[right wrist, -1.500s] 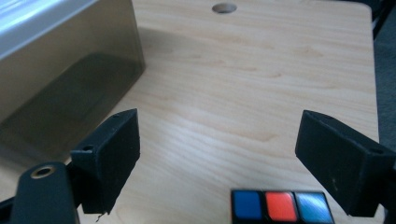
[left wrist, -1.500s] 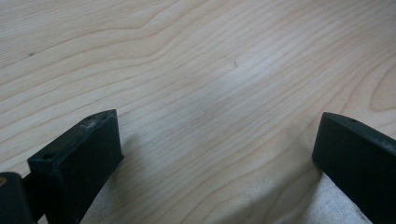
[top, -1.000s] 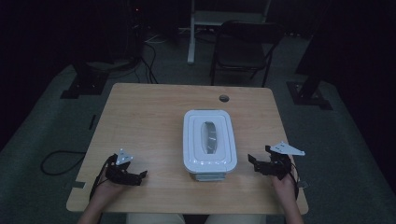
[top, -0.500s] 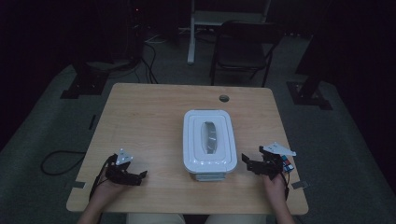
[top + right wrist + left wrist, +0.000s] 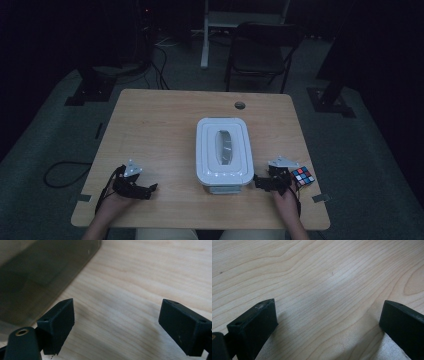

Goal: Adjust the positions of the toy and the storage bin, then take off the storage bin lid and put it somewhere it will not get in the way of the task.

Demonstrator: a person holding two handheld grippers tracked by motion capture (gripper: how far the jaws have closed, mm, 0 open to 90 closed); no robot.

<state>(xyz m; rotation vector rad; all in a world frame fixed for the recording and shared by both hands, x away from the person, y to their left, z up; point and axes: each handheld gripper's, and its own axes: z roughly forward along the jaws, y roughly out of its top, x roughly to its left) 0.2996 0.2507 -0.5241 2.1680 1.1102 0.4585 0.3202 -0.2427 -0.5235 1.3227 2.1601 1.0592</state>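
Since the earlier frames the right tool [image 5: 265,181] has slid left along the near edge of the bench [image 5: 160,125], closing on the white lidded box [image 5: 222,152], and that shift has uncovered a colour cube [image 5: 303,176] lying just right of the hand. The left tool [image 5: 145,189] has stayed where it was, near the left near corner.

Both tools are spread wide and hold nothing. In the right gripper view the jaws stand far apart over bare wood, with the box's dark translucent wall [image 5: 42,272] just ahead on the far left; in the left gripper view the jaws frame only wood grain.

The box sits at mid-bench, slightly right of centre, its short end close to the near edge, lid on and seemingly untouched. I judge the work barely begun: the right tool is near the box's near right corner but not in contact, and the left is well apart from it. Reaching, gripping and whatever follows with the lid or box all remain.

Room is generous on the left and far halves of the bench. It is tighter at the right, where the cube lies near the right hand and not far from the bench's right edge; a careless sweep there could knock it off.
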